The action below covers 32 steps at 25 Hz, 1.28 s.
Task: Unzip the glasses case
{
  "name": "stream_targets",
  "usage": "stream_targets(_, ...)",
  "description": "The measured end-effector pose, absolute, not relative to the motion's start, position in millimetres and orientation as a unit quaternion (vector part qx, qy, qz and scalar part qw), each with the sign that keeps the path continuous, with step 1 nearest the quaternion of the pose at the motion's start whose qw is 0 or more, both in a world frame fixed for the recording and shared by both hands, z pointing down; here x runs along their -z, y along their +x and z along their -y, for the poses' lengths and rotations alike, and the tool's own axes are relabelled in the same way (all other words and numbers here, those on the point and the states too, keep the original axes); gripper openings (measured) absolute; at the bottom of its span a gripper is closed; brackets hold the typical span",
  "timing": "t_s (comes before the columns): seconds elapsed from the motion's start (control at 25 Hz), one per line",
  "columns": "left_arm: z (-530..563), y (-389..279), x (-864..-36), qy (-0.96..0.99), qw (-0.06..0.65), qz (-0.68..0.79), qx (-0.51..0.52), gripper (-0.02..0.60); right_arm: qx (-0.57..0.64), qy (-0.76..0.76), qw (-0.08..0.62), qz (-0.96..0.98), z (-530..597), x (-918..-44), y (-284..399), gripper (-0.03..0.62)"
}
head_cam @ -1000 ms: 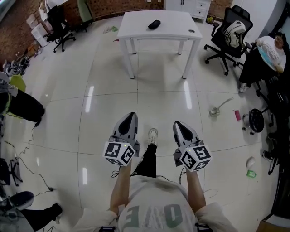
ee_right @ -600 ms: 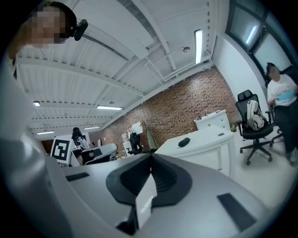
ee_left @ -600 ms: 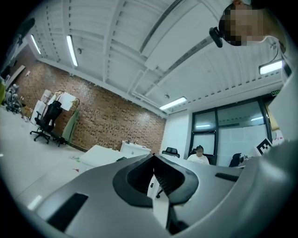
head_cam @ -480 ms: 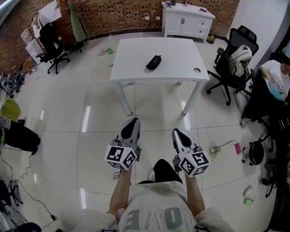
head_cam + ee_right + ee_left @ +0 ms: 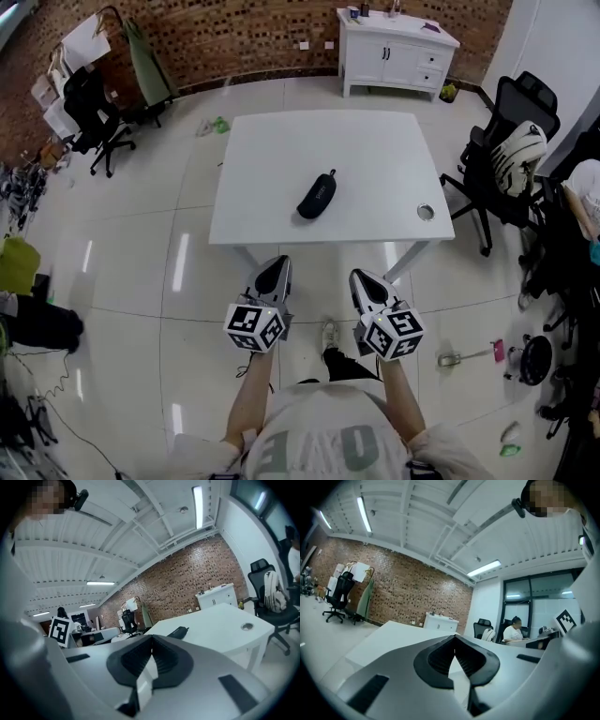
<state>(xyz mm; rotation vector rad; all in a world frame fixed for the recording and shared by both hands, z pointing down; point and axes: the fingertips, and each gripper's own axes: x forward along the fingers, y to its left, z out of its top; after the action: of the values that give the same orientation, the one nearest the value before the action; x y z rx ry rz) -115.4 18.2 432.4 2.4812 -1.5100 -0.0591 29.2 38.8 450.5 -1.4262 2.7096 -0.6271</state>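
1. Glasses case [image 5: 317, 194]: dark, closed, lying at a slant near the middle of the white table [image 5: 375, 150]. It also shows in the right gripper view [image 5: 178, 632]. Nothing touches it.
2. Left gripper [image 5: 275, 266]: held short of the table's near edge, well apart from the case. Its own view shows the jaws brought together at the tips with nothing between them [image 5: 454, 640].
3. Right gripper [image 5: 362, 277]: beside the left one, also short of the table. Jaws together, empty [image 5: 151, 641].
4. Table: a round cable hole [image 5: 426, 213] sits near its right edge.
5. Surroundings: a white cabinet [image 5: 394, 52] against the brick wall [image 5: 234, 37] and an office chair [image 5: 511, 159] to the table's right.
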Motion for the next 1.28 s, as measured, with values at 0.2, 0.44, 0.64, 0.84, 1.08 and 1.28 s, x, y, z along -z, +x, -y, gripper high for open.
stream_targets(0.2, 95.3, -114.7, -452.9, 0.847, 0.14, 0.514, 0.007, 0.003, 0.22, -0.445, -0.019, -0.868, 74.9, -474.3, 26.2, 0.002)
stream_targets(0.44, 192.7, -128.7, -513.5, 0.848, 0.174, 0.495, -0.074, 0.003, 0.271, -0.438, -0.09, -0.852, 162.3, -533.9, 0.5, 0.002)
stream_targets(0.64, 240.7, -136.1, -561.6, 0.847, 0.226, 0.457, -0.152, 0.003, 0.311, -0.426, -0.143, -0.837, 192.5, -573.4, -19.5, 0.002)
stream_targets(0.84, 256.0, -126.1, -602.6, 0.843, 0.277, 0.398, -0.232, 0.003, 0.34, -0.4, -0.175, -0.833, 205.8, -594.5, -34.1, 0.002)
stream_targets(1.08, 249.8, -102.2, -610.0, 0.848, 0.284, 0.366, -0.258, 0.003, 0.328, -0.379, -0.198, -0.842, 234.7, -602.3, -28.1, 0.002)
stream_targets(1.28, 232.6, -82.3, -608.3, 0.847, 0.301, 0.356, -0.257, 0.003, 0.295, -0.386, -0.217, -0.846, 265.7, -603.4, -11.0, 0.001)
